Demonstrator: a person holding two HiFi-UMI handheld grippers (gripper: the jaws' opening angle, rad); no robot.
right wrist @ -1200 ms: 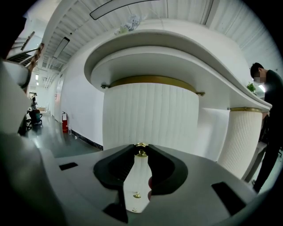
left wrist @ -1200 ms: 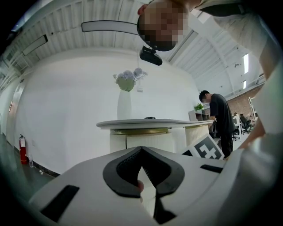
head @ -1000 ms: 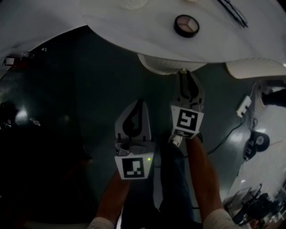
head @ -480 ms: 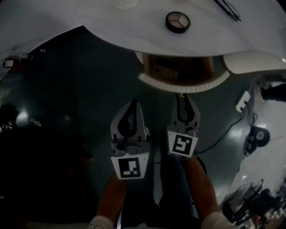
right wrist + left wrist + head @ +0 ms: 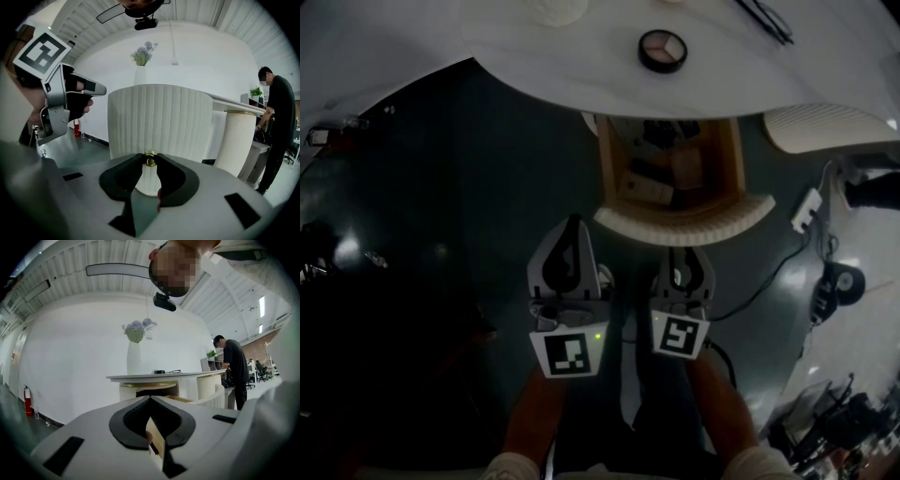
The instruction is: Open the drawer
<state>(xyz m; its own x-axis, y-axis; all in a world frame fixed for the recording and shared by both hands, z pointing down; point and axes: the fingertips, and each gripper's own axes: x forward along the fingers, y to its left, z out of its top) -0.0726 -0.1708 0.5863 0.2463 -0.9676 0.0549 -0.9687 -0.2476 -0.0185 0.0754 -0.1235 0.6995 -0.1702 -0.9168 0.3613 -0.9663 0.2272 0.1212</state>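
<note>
The drawer (image 5: 675, 223) has a curved, ribbed white front and a wooden inside (image 5: 733, 169) with small boxes in it. It stands pulled out from under the white round table (image 5: 534, 66). My right gripper (image 5: 682, 253) is shut on the small gold knob (image 5: 150, 161) at the middle of the ribbed front (image 5: 159, 117). Beside it on the left, my left gripper (image 5: 573, 222) hangs in the air with its tips together and nothing between them. From the right gripper view, the left gripper (image 5: 61, 101) shows at the left edge.
On the tabletop lie a round makeup compact (image 5: 662, 51) and glasses (image 5: 764, 17); a white vase with flowers (image 5: 134, 357) stands there too. A ribbed white pillar (image 5: 825, 127) is at the right, with a power strip (image 5: 807, 209) and cables on the floor. A person (image 5: 234, 366) stands further off.
The drawer has slid out from under the table toward me, baring its wooden inside, as my right gripper drew back on the knob. My left gripper has barely moved.
</note>
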